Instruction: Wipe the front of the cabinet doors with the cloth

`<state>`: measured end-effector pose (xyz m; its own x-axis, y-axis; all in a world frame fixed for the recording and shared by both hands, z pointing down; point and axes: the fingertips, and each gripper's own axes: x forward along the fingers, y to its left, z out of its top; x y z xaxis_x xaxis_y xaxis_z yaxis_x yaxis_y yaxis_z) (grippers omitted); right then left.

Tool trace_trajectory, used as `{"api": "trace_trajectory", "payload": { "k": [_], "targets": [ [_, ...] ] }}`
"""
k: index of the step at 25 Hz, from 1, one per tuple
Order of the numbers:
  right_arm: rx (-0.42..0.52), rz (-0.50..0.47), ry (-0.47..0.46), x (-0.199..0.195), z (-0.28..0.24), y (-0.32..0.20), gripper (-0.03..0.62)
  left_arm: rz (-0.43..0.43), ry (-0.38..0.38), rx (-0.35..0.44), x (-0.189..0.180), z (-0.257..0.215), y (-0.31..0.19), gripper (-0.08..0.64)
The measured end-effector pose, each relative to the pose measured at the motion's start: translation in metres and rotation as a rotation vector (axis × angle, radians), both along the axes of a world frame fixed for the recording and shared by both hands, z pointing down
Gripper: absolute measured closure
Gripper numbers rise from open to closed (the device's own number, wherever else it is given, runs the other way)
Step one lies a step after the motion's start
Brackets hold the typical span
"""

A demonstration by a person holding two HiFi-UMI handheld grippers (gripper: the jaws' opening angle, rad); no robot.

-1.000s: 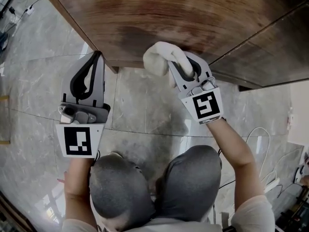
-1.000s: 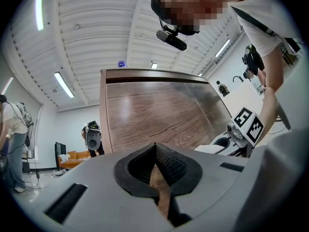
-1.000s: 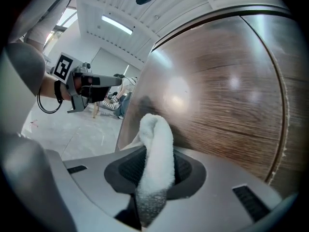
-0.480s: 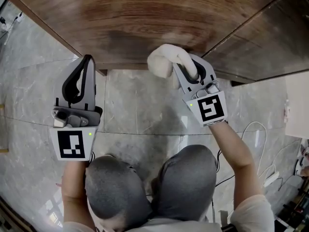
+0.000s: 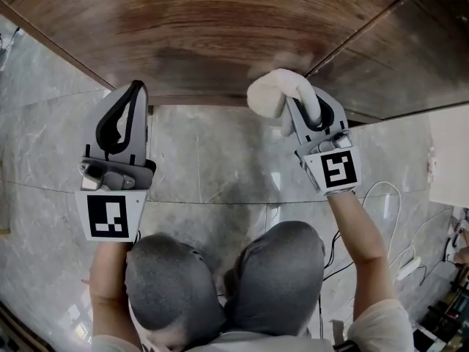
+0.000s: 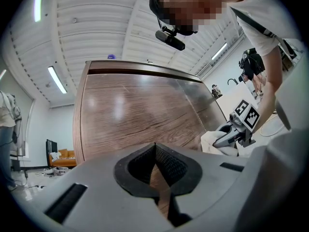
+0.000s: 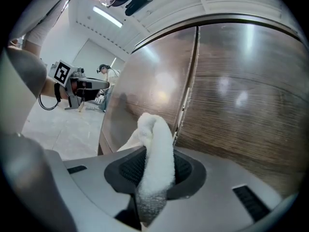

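The right gripper (image 5: 292, 103) is seen closed on the cloth (image 5: 271, 90), a white, fluffy wad pinched between the jaws and bulging out past their tips. The cloth is held at the bottom edge of the left cabinet door (image 5: 220, 28), just beside the dark seam (image 5: 352, 35) that parts it from the right cabinet door (image 5: 418, 64); contact with the wood seems likely from the head view, though how firmly it is pressed cannot be told. In the right gripper view the cloth is folded upright between the ribbed pads, its tip pointing at the door close to the seam. The left gripper (image 5: 135, 92) is held well apart to the side, near the outer corner of the same door, with its jaws pressed together at the tips and nothing caught between them; only brown wood grain is seen through the small gap behind the tips. Below both grippers a grey marbled floor (image 5: 212, 160) is spread out, and the person's knees (image 5: 282, 270) are bent just beneath the forearms. A white cable (image 5: 385, 200) is looped on the floor to the right of the right arm. In the left gripper view an orange sofa (image 6: 62, 155) is seen far off beside the cabinet, strip lights (image 6: 57, 79) are set in the slatted ceiling, and another person (image 6: 253, 67) is standing in the background.
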<state>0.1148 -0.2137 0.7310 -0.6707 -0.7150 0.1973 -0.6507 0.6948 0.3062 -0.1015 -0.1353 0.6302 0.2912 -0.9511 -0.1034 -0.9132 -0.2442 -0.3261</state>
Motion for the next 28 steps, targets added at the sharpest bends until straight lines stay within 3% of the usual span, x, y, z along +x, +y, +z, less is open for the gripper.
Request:
{"api": "trace_trajectory", "payload": {
  "k": [7, 12, 22, 25, 28],
  "targets": [
    [-0.004, 0.051, -0.034, 0.023, -0.005, 0.001, 0.485, 0.021, -0.022, -0.014, 0.009, 0.001, -0.002, 0.543],
    [-0.024, 0.070, -0.085, 0.026, -0.014, 0.012, 0.485, 0.018, -0.017, -0.006, -0.004, 0.001, -0.003, 0.543],
    [-0.015, 0.054, -0.119, -0.012, -0.044, 0.016, 0.485, 0.044, 0.012, 0.011, -0.020, -0.004, -0.013, 0.543],
    [-0.039, 0.040, -0.103, -0.028, -0.062, 0.013, 0.485, 0.019, 0.033, -0.014, -0.023, -0.015, -0.014, 0.543],
    [-0.071, 0.051, -0.121, -0.042, -0.091, 0.013, 0.485, 0.047, 0.027, -0.066, -0.008, -0.034, -0.017, 0.543]
  ]
}}
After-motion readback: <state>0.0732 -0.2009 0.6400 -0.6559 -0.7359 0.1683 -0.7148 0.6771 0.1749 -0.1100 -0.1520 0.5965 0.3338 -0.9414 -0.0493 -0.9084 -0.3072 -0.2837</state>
